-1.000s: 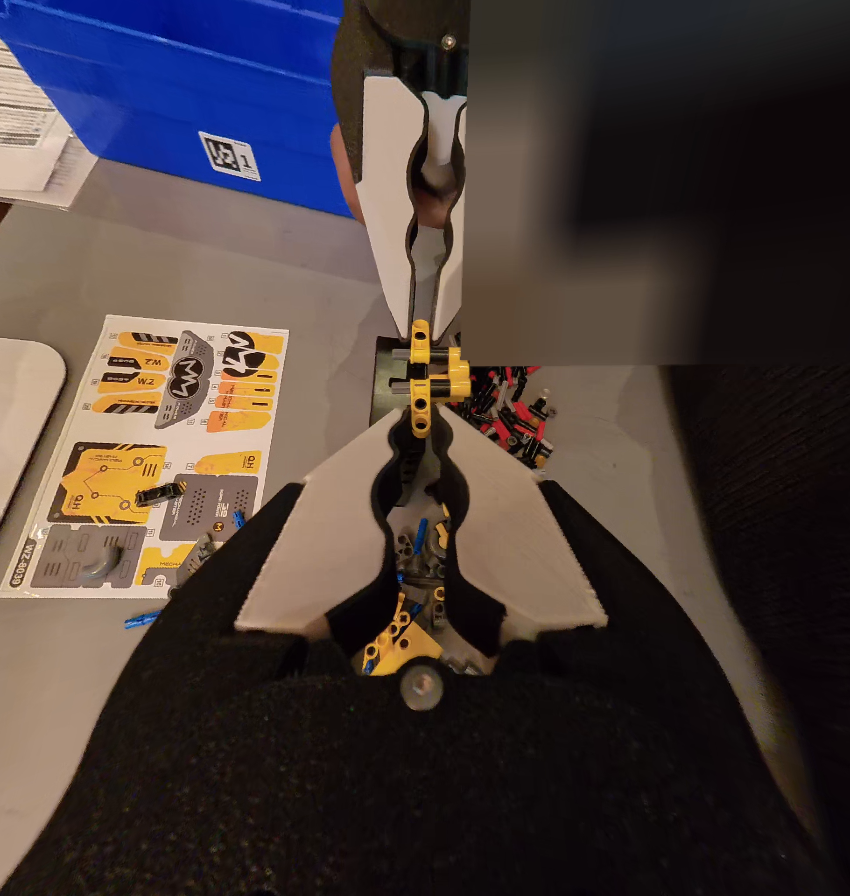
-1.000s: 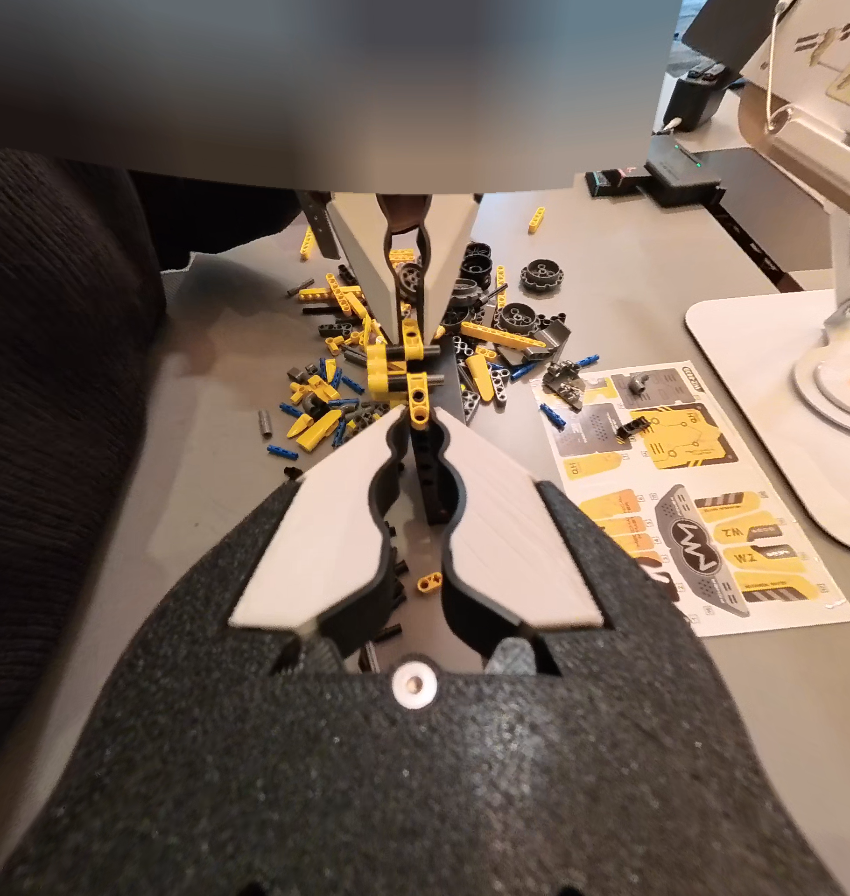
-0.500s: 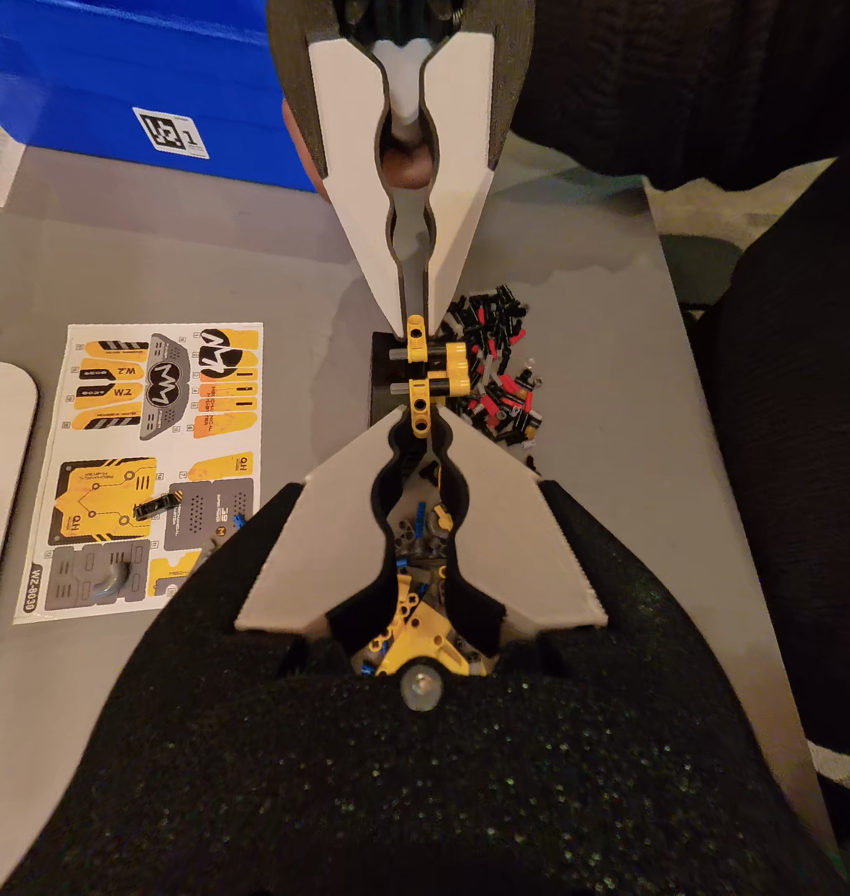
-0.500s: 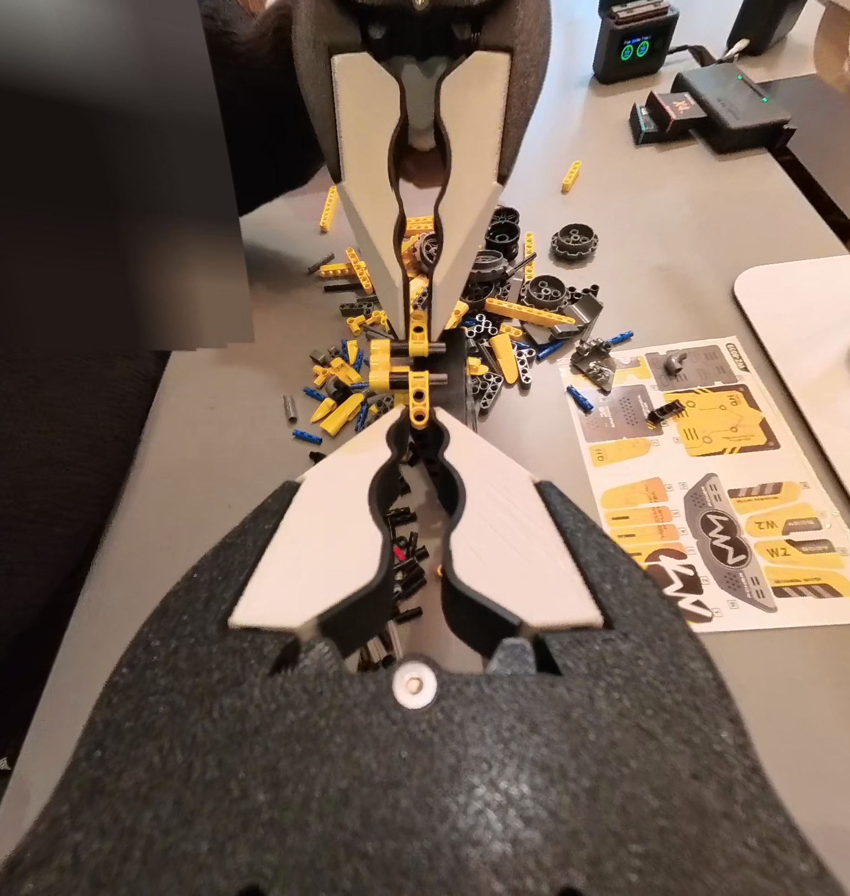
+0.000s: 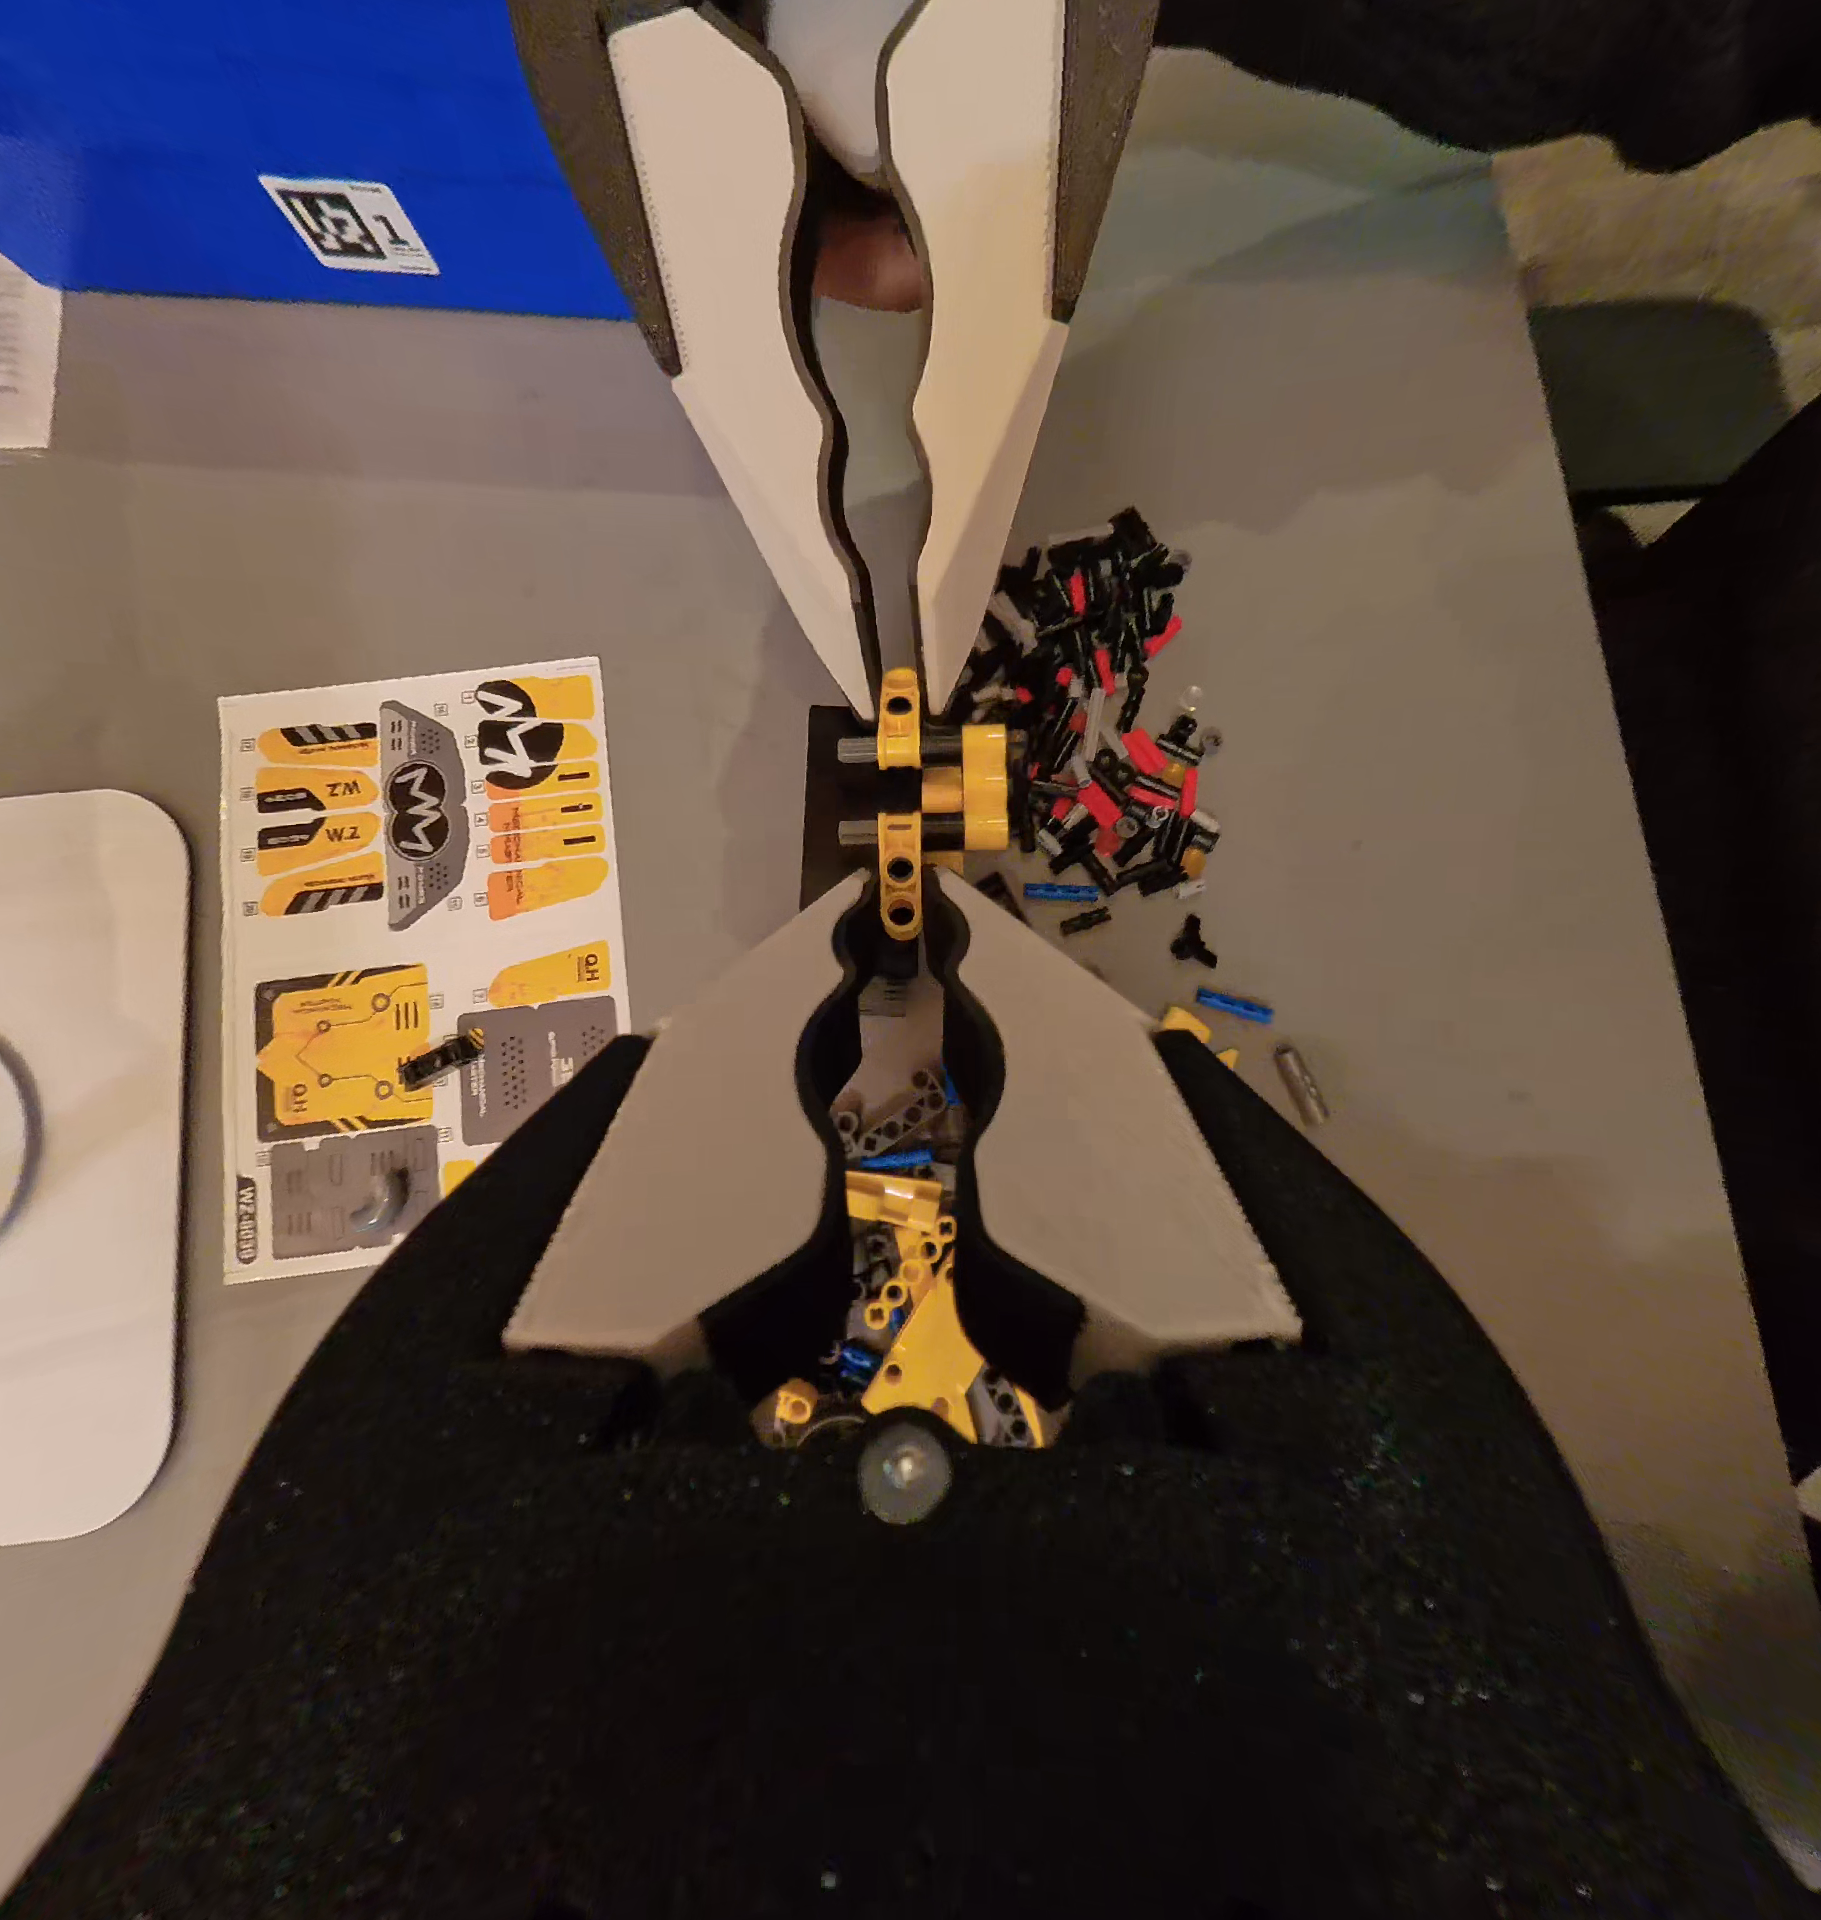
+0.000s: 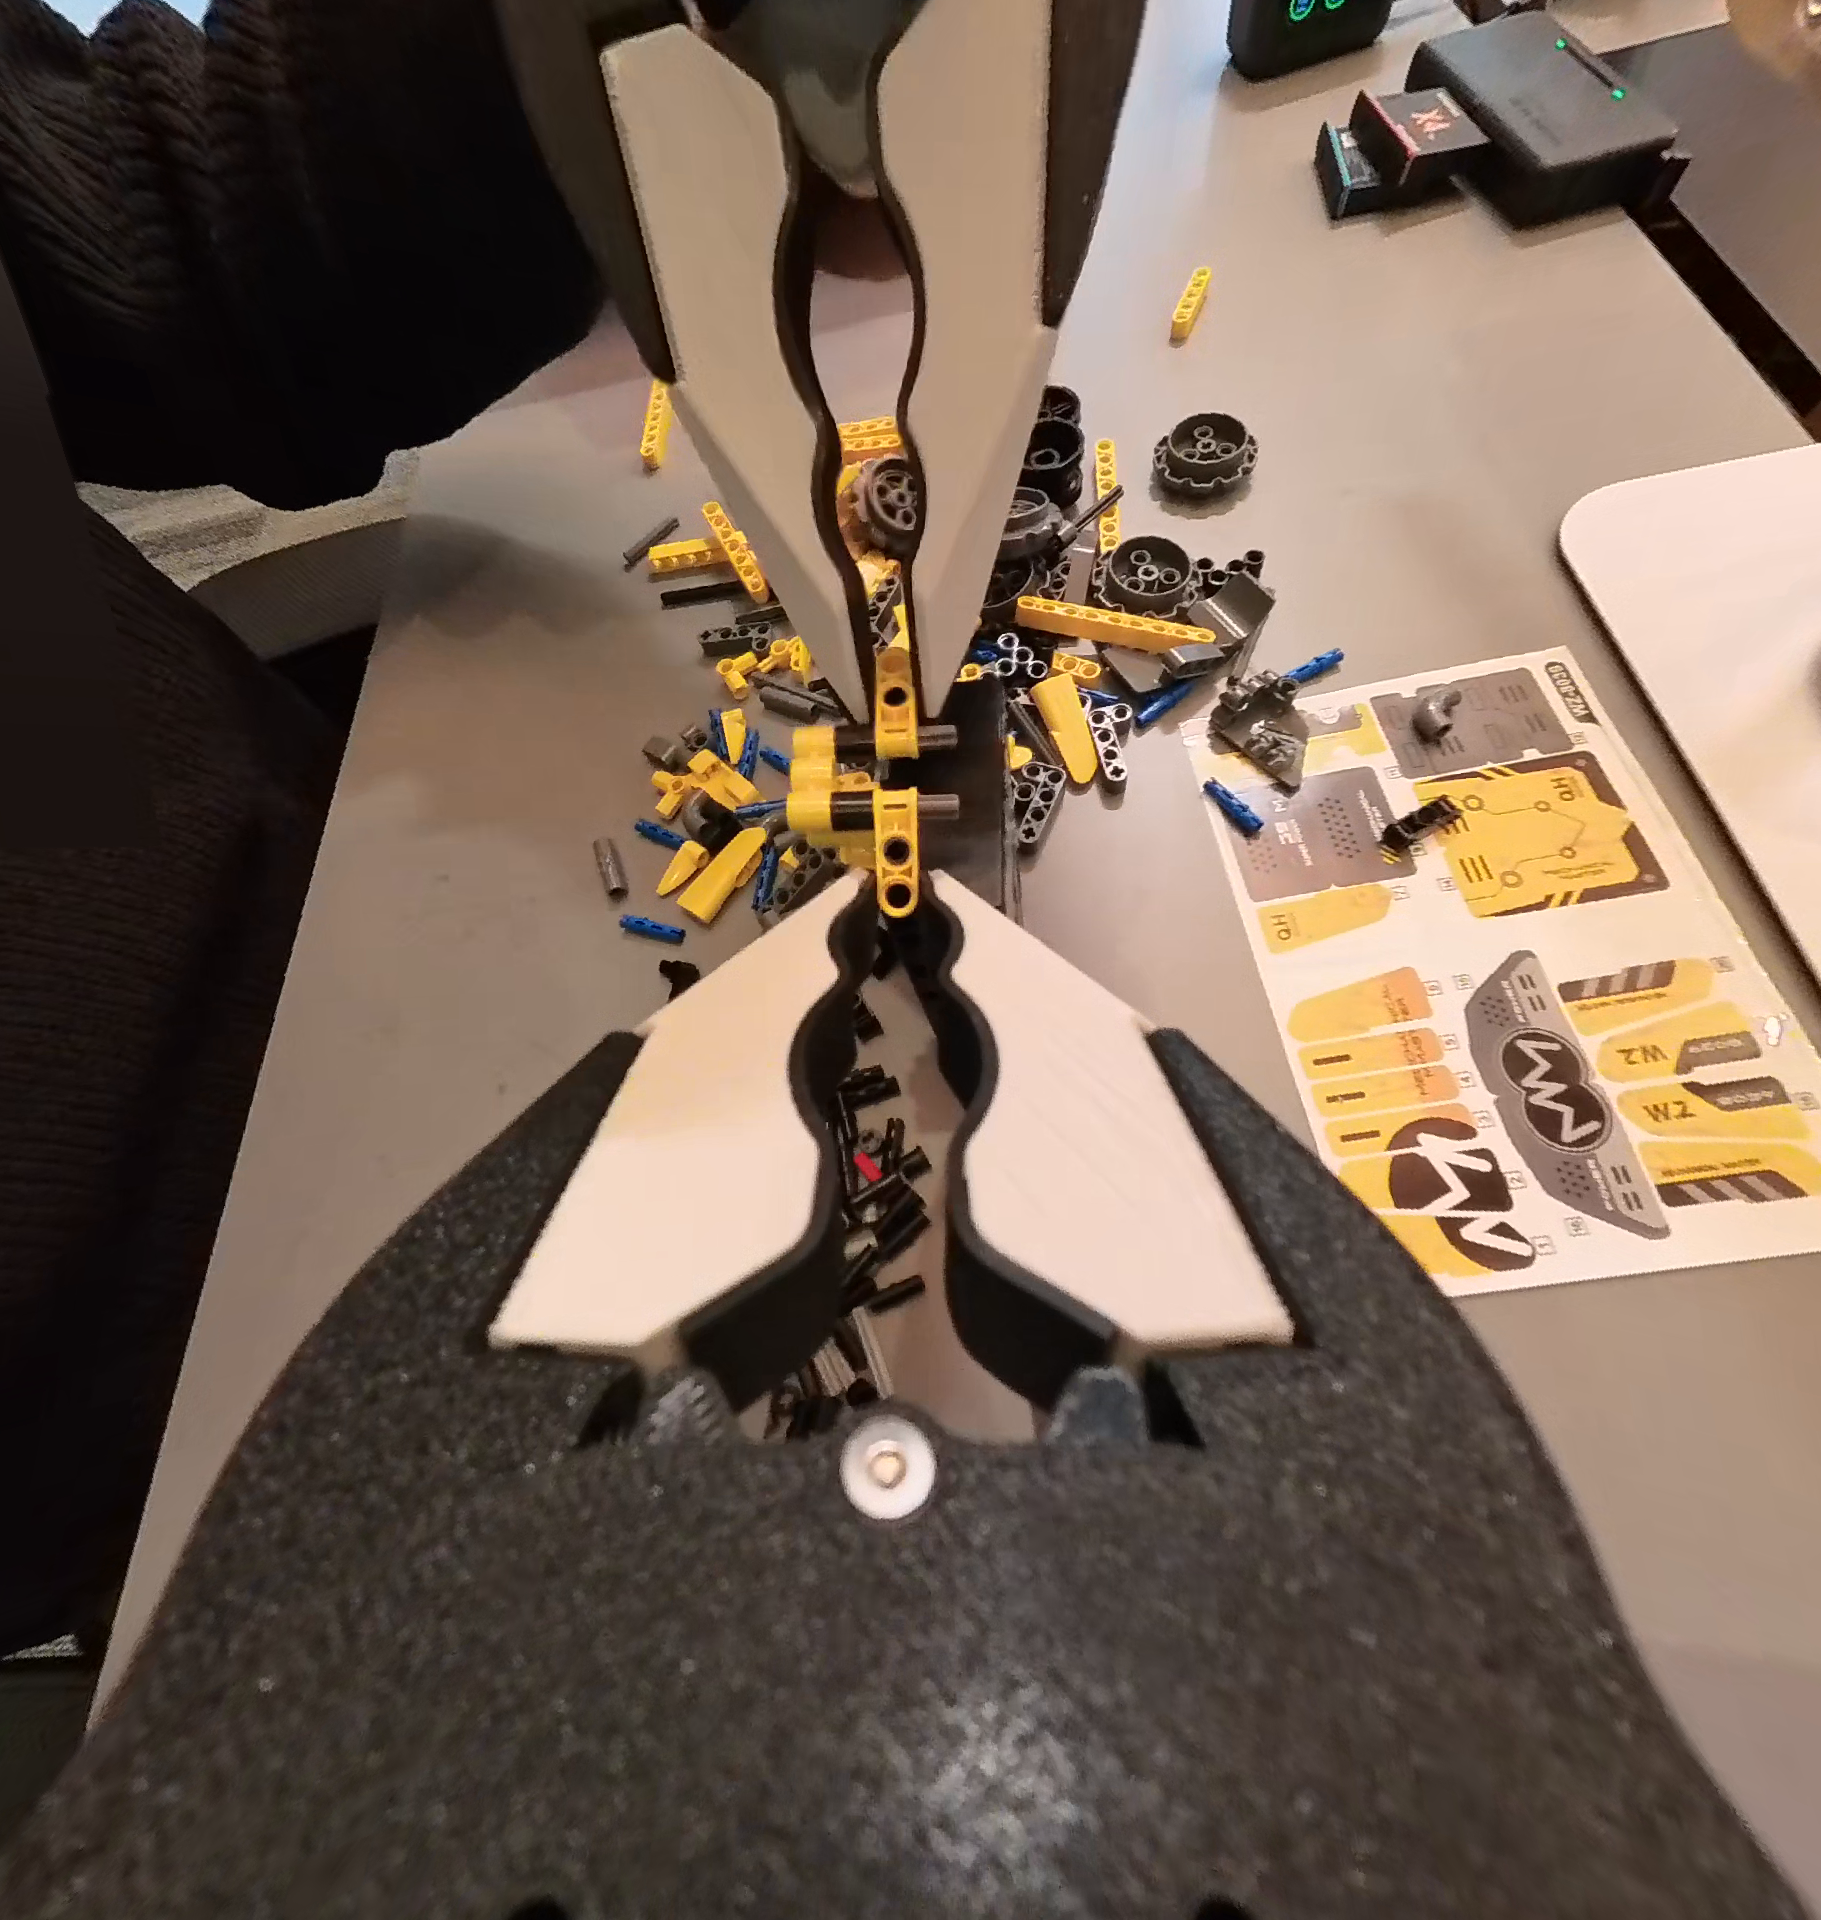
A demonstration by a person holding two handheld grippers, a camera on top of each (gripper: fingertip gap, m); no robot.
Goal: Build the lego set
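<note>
Left wrist view: left gripper (image 5: pixel 898 902) and right gripper (image 5: pixel 898 698) both clamped on opposite ends of yellow beam-and-pin assembly (image 5: pixel 927 795), above grey table (image 5: pixel 573 499).

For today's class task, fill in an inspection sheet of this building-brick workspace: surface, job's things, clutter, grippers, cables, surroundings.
Surface: grey table.
Job's things: yellow brick assembly with black pins, held above the table from both ends.
Clutter: black and red pin pile; yellow and grey parts pile; sticker sheet.
Grippers: left gripper and right gripper each shut on the assembly.
Cables: nothing seen.
Surroundings: blue bin; white stand base; black electronic devices.
</note>
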